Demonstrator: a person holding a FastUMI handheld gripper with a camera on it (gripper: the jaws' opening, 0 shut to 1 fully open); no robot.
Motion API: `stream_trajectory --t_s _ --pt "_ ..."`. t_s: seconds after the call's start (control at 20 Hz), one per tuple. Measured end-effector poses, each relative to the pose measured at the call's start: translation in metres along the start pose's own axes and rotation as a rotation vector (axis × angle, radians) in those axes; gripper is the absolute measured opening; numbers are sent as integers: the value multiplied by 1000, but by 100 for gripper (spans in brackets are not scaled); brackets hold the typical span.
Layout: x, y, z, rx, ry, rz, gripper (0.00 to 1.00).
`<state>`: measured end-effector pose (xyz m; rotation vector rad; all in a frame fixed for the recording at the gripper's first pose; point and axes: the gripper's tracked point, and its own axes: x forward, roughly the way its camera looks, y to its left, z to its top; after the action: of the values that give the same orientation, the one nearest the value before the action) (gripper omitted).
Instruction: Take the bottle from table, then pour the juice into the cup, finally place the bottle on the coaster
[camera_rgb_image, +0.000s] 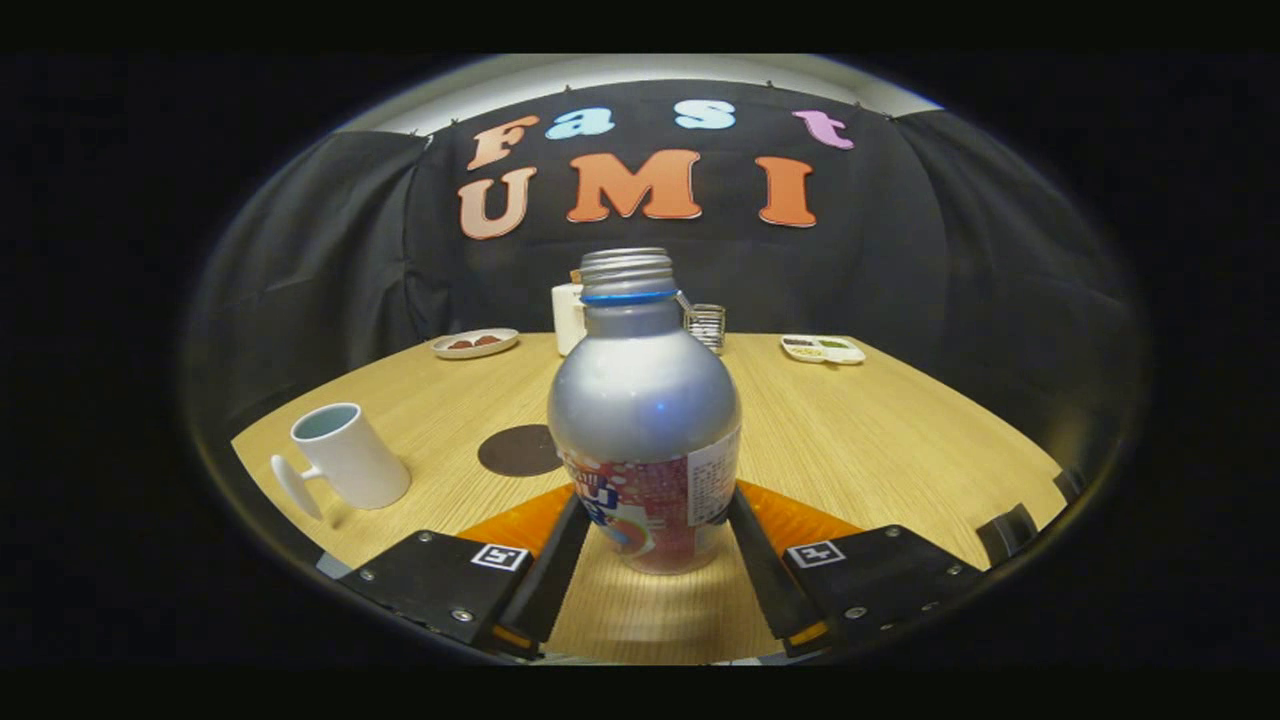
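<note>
Bottle (644, 420) stands uncapped on the surface (880, 430), between the claw's (655, 535) 2 fingers, which touch or nearly touch its sides. Squeezing off-centre could tip it and spill juice toward the coaster (518, 450) and cup (345, 455).

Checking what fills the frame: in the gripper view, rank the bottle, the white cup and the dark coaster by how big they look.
1. Bottle, between the gripper fingers, enlarged by nearness.
2. Cup.
3. Coaster, a flat disc seen at a slant.
</note>
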<state>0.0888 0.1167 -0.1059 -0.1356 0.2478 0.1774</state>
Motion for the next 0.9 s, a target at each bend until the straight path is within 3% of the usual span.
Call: stream_trajectory --t_s 0.6,0.9 --pt "-21 14 27 -225 0 -100 79" --pt "-28 40 38 -342 16 -111 78"
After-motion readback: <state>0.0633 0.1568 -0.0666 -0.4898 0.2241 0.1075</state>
